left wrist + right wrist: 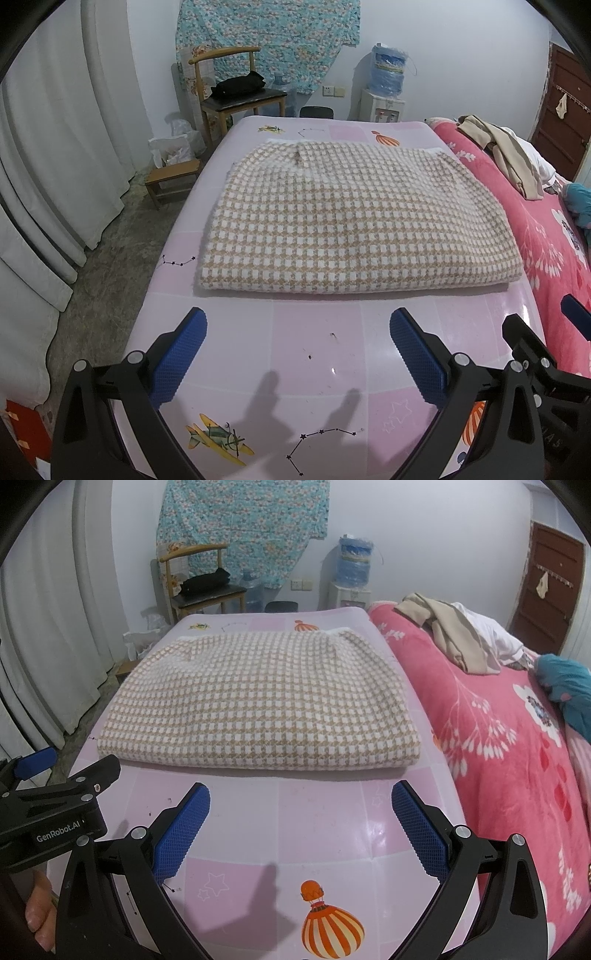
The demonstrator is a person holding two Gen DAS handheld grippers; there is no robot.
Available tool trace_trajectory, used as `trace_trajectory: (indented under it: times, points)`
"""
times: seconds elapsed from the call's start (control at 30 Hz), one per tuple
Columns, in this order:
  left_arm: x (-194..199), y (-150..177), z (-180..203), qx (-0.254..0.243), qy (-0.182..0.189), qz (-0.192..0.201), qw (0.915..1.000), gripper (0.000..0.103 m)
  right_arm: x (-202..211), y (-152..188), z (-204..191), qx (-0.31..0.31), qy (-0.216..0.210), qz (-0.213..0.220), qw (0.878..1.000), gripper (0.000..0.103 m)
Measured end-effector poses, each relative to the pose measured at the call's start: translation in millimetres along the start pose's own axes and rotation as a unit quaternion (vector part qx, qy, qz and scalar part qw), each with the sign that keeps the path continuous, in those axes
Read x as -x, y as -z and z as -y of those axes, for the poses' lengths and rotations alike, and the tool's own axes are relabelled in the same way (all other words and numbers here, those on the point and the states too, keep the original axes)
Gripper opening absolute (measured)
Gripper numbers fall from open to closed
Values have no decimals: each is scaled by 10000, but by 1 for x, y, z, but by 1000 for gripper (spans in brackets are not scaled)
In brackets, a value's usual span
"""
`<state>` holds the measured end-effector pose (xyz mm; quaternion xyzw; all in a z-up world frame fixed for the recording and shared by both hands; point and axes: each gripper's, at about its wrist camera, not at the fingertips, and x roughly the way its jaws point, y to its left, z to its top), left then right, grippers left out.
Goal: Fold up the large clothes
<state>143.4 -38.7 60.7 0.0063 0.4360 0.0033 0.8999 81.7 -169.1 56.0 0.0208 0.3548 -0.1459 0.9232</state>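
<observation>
My left gripper (297,334) is wide open and holds nothing; its blue pads (179,356) hang above the pink table (317,332). My right gripper (300,808) is also wide open and empty, just beside the left one. The checkered garment (354,221) lies folded flat on the table, a little ahead of both grippers and not touching them. On its right side is the pink blanket (498,746).

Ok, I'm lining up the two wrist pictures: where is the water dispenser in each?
Left wrist: the water dispenser stands against the back wall, upper right of centre.
Right wrist: it is against the back wall, just right of centre.
Shared landmark: the checked garment, folded on the pink mat.
</observation>
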Motion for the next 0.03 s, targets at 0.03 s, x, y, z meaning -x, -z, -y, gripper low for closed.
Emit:
trace_trajectory:
  times: [0.03]
  points:
    - [0, 0, 0, 3, 5, 3, 10000, 98, 0, 0, 1, 0, -2, 1, 10000, 95]
